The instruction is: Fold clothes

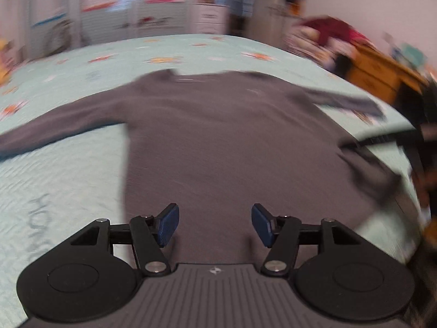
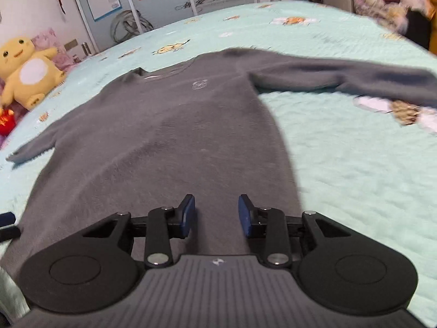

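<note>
A grey long-sleeved sweater (image 1: 218,131) lies flat on the bed, front up, both sleeves spread out to the sides. In the right wrist view the same sweater (image 2: 174,136) shows a small pale emblem on the chest. My left gripper (image 1: 215,222) hovers over the hem, left of its middle, open with nothing between its blue pads. My right gripper (image 2: 217,214) is over the hem near the sweater's right side, also open and empty. The other gripper shows as a dark blurred shape at the right edge of the left wrist view.
The bed has a pale mint quilted cover (image 2: 355,164) with cartoon prints. A yellow plush toy (image 2: 27,71) sits at the far left by the wall. A heap of clothes (image 2: 396,5) and a wooden desk (image 1: 382,73) stand past the bed's right side.
</note>
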The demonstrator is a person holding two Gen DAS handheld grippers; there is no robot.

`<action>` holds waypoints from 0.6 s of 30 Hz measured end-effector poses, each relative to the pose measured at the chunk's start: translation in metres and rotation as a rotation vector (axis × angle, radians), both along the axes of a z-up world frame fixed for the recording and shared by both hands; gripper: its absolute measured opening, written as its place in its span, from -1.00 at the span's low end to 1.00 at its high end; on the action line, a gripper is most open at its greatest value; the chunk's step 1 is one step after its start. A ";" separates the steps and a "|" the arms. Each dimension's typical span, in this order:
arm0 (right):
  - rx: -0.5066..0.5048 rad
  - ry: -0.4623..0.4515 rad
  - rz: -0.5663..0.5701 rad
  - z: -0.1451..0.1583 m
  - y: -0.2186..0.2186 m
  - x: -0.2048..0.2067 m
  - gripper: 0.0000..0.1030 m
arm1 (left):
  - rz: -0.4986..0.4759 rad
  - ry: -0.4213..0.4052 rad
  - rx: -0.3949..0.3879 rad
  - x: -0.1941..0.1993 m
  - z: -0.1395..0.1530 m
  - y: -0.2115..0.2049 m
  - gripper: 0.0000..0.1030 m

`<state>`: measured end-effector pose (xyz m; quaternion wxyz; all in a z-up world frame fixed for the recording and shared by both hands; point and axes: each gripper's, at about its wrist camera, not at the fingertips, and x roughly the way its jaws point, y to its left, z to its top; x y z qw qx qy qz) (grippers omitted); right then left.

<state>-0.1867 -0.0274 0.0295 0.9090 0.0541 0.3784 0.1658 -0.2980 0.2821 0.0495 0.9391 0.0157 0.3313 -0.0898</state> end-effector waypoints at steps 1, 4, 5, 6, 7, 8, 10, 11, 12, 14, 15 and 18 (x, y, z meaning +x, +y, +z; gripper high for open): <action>-0.020 -0.019 0.017 0.004 0.002 -0.011 -0.27 | -0.036 -0.011 0.028 -0.006 -0.001 -0.009 0.21; -0.121 -0.081 0.113 0.002 0.012 -0.042 -0.19 | -0.113 -0.035 0.102 -0.017 -0.006 -0.032 0.22; -0.155 -0.102 0.145 0.001 0.015 -0.052 -0.12 | -0.125 -0.039 0.117 -0.018 -0.008 -0.037 0.22; -0.189 -0.123 0.177 0.000 0.018 -0.062 -0.09 | -0.135 -0.041 0.122 -0.018 -0.009 -0.041 0.22; -0.223 -0.144 0.209 0.000 0.022 -0.072 -0.08 | -0.144 -0.041 0.118 -0.018 -0.011 -0.044 0.22; -0.256 -0.164 0.241 -0.001 0.025 -0.082 -0.08 | -0.153 -0.039 0.114 -0.017 -0.011 -0.047 0.22; -0.324 -0.206 0.304 -0.003 0.032 -0.102 -0.08 | -0.168 -0.039 0.119 -0.015 -0.012 -0.054 0.22; -0.357 -0.226 0.336 -0.003 0.035 -0.112 -0.08 | -0.174 -0.039 0.126 -0.014 -0.013 -0.057 0.22; -0.391 -0.247 0.368 -0.004 0.038 -0.122 -0.08 | -0.180 -0.039 0.133 -0.014 -0.014 -0.060 0.22; -0.467 -0.294 0.410 -0.006 0.046 -0.136 -0.07 | -0.185 -0.036 0.147 -0.012 -0.016 -0.066 0.22; -0.495 -0.317 0.422 -0.007 0.049 -0.138 -0.06 | -0.186 -0.035 0.151 -0.010 -0.016 -0.069 0.22; -0.552 -0.361 0.451 -0.009 0.054 -0.138 0.03 | -0.189 -0.031 0.153 -0.008 -0.018 -0.074 0.22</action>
